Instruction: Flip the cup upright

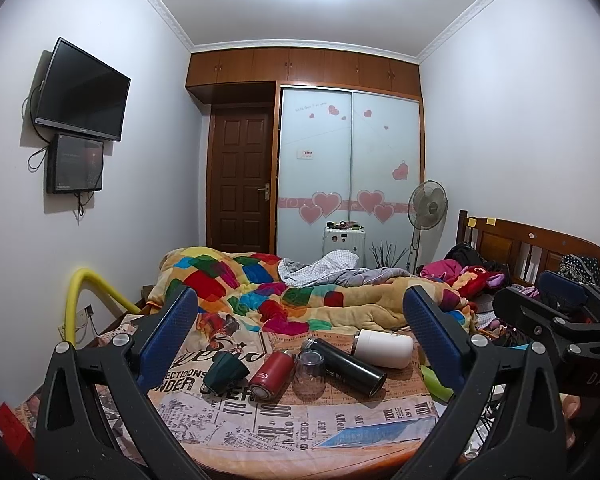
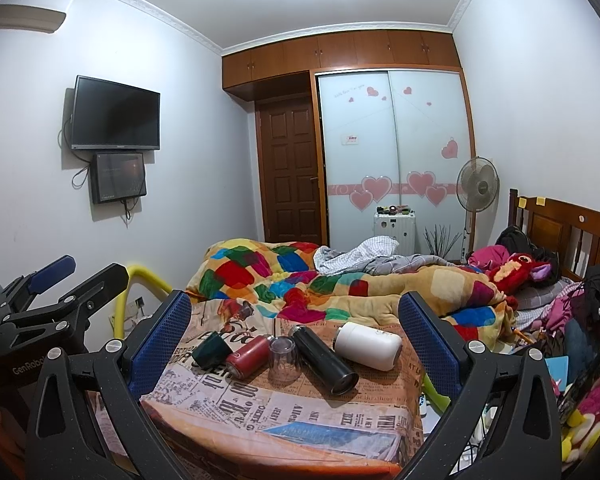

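Note:
A clear glass cup (image 1: 309,372) (image 2: 283,360) stands upside down mid-table, among lying bottles. A dark green cup (image 1: 225,371) (image 2: 211,351) lies on its side at the left. A red bottle (image 1: 265,376) (image 2: 247,356), a black flask (image 1: 342,365) (image 2: 324,358) and a white bottle (image 1: 384,347) (image 2: 367,345) lie on their sides. My left gripper (image 1: 300,316) is open and empty, held back from the cups. My right gripper (image 2: 294,312) is open and empty too. The right gripper shows in the left wrist view (image 1: 556,312); the left gripper shows in the right wrist view (image 2: 52,292).
The small table (image 1: 292,420) has a newspaper-print cloth and stands against a bed with a colourful blanket (image 1: 268,288). A yellow rail (image 1: 84,292) is at the left, a green object (image 1: 436,380) at the table's right edge, clutter (image 2: 580,320) to the right.

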Action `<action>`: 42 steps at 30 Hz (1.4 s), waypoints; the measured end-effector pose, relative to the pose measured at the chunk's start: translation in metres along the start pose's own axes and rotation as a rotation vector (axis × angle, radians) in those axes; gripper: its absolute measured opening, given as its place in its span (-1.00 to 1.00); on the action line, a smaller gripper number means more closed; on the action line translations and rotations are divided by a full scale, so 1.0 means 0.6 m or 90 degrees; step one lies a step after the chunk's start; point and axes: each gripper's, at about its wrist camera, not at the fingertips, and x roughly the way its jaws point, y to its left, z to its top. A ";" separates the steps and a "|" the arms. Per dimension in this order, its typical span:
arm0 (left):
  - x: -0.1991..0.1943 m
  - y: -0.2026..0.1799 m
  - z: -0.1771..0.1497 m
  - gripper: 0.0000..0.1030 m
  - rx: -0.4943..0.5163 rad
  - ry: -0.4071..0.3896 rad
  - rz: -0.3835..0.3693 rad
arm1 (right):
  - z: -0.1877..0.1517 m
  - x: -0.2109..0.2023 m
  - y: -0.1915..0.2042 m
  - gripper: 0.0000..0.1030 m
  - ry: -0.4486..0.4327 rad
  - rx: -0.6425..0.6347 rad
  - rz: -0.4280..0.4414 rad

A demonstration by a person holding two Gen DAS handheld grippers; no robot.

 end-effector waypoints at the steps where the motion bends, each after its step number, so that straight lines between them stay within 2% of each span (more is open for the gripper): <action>1: -0.001 0.001 0.000 1.00 0.000 0.000 -0.001 | 0.000 0.000 0.000 1.00 0.000 0.000 0.000; 23: 0.005 0.003 -0.001 1.00 0.004 -0.001 -0.002 | 0.007 -0.005 -0.005 1.00 0.002 0.000 -0.004; 42: 0.007 -0.003 0.000 1.00 0.003 0.003 0.002 | -0.010 -0.003 -0.025 1.00 0.009 0.005 -0.009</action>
